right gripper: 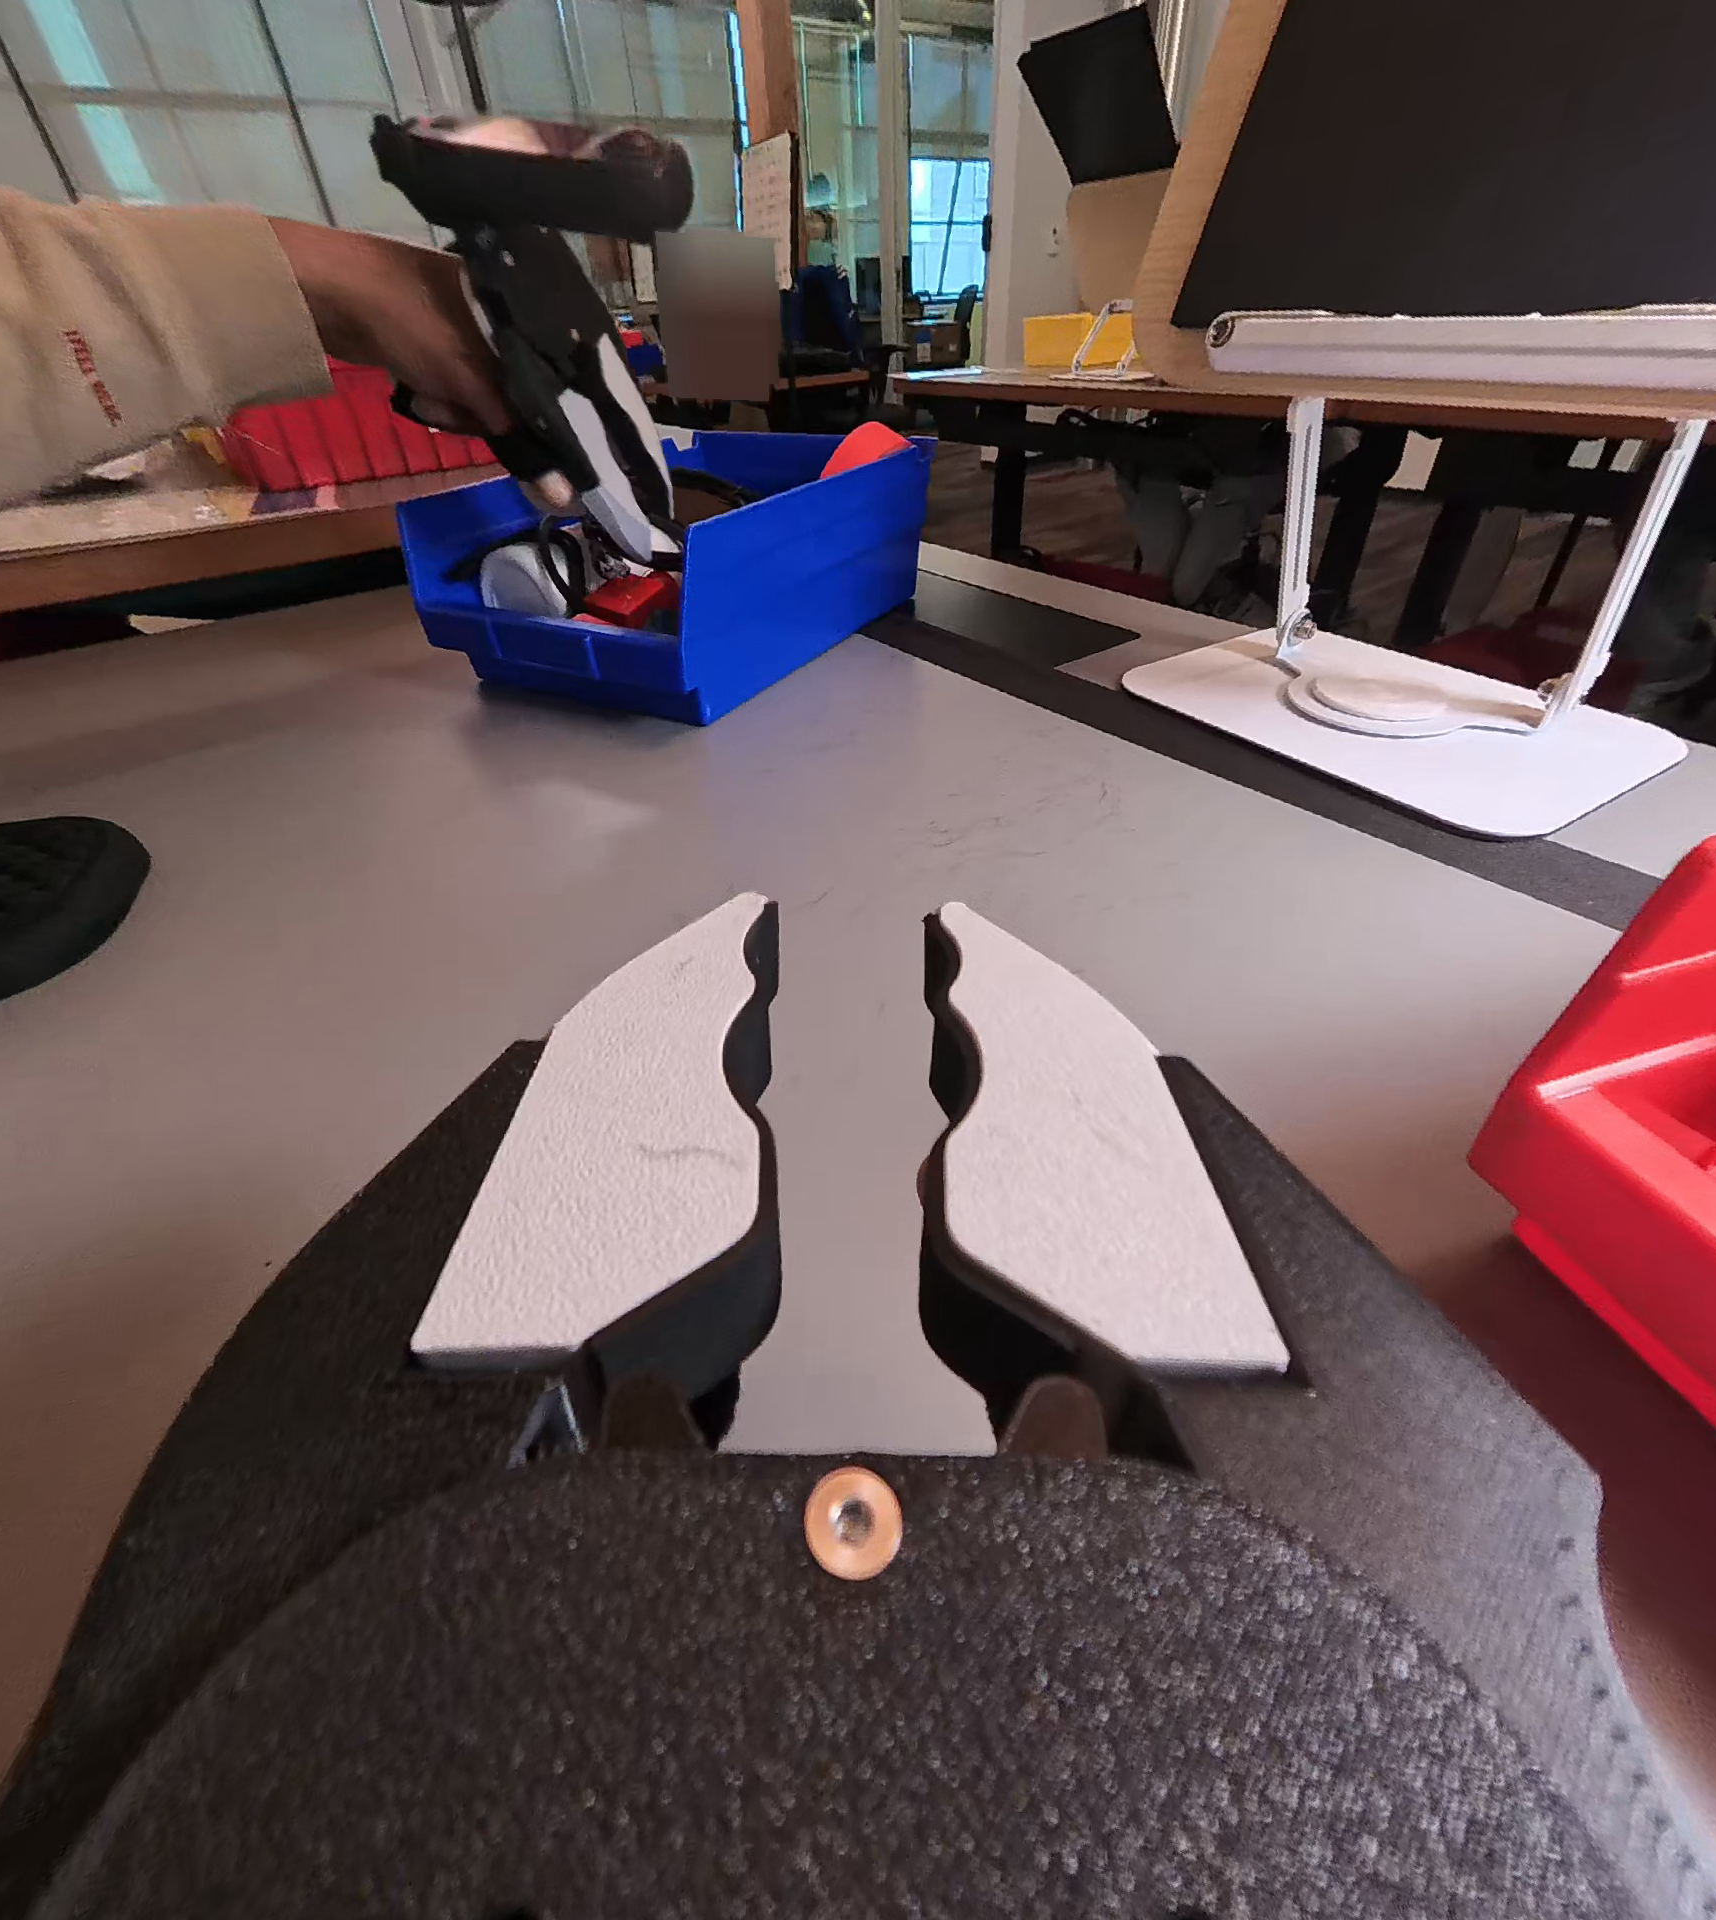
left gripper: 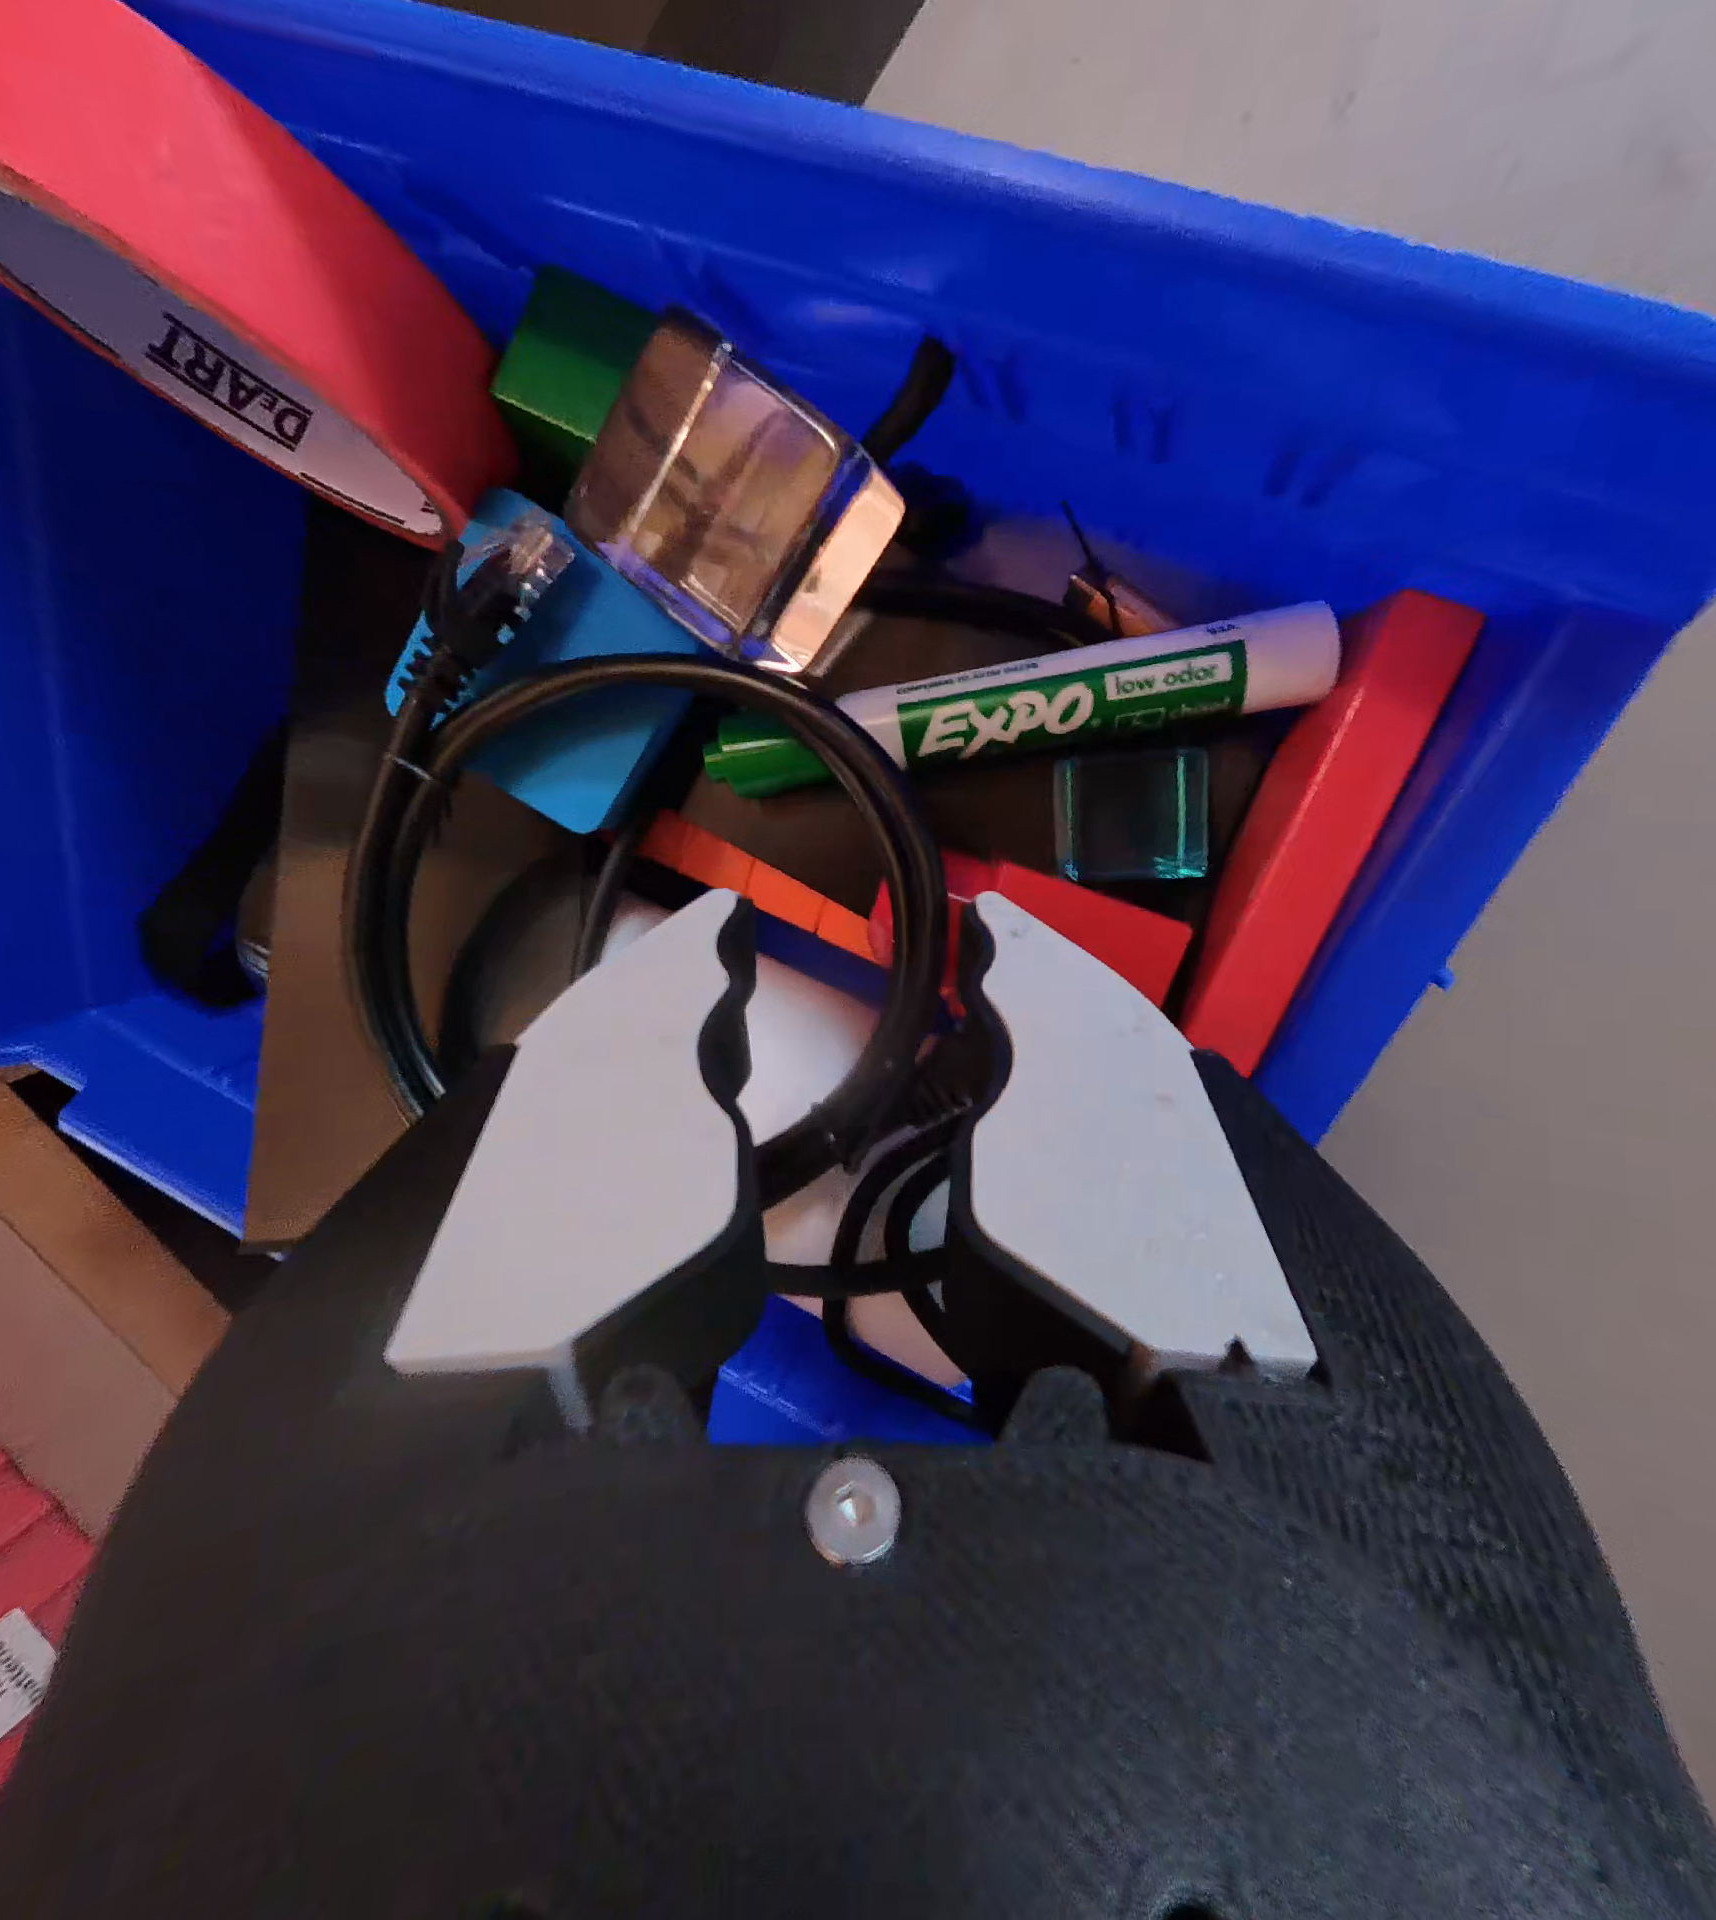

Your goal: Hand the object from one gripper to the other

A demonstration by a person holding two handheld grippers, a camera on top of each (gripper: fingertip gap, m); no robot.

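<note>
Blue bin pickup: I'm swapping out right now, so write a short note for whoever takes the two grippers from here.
Left gripper: open, reaching down into the blue bin, fingers on either side of the coiled black cable, not yet closed on it.
Right gripper: open, empty, low over the grey table, pointed toward the bin.
The bin also holds a green marker, a clear block and a red tape roll. An empty-looking red bin sits to the right.
Done: approach only.
Left: grasp, lift, hand over to the right gripper.

Coiled black cable [left gripper: 625, 821] in blue bin [left gripper: 1197, 343]
</note>
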